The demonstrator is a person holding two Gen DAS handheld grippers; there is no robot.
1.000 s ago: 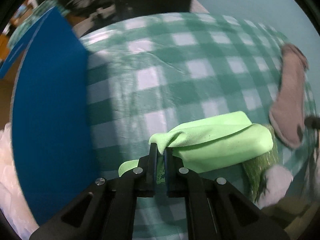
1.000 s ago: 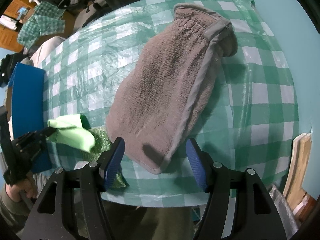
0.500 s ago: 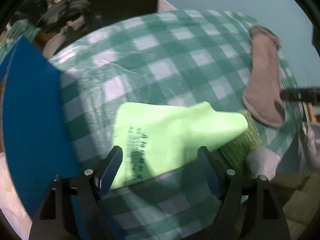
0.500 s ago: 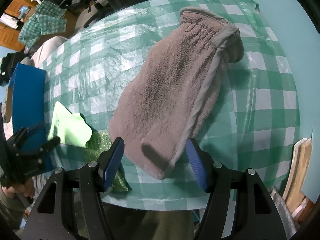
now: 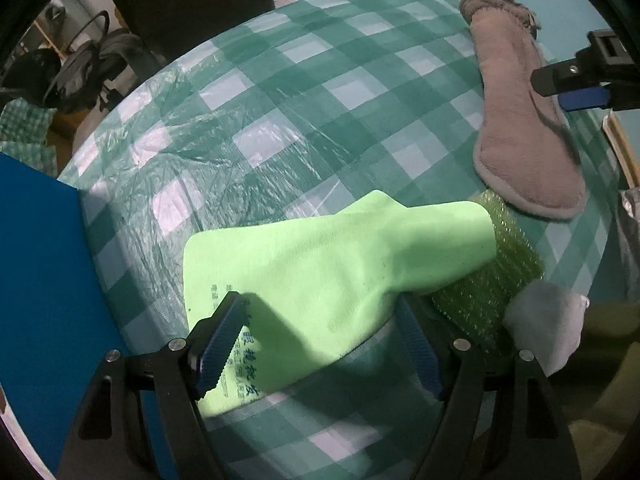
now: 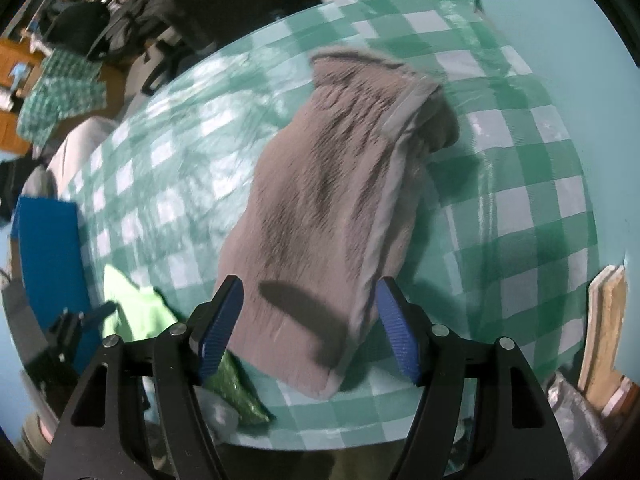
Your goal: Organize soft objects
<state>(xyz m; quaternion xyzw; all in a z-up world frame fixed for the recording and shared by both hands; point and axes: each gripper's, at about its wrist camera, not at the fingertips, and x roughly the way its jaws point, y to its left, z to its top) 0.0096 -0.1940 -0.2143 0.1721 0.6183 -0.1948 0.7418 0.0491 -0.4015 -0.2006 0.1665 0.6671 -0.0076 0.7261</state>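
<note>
On the checked tablecloth (image 5: 304,92), a blue board (image 5: 44,280) covers the left edge. Right of it lies the green cloth (image 5: 320,272), flat and released; the left gripper (image 5: 320,344) hangs wide above its near end. The cloth's far corner overlaps a green scrubber (image 5: 500,280). Rightmost lies the grey mitt (image 6: 332,208); the right gripper (image 6: 308,328) straddles its near end, jaws opening, pads clear.

Cloth (image 5: 336,276) on table (image 5: 280,92), overlapping scrubber (image 5: 492,280), mitt (image 5: 516,128) beyond, mat (image 5: 44,280) at left.
</note>
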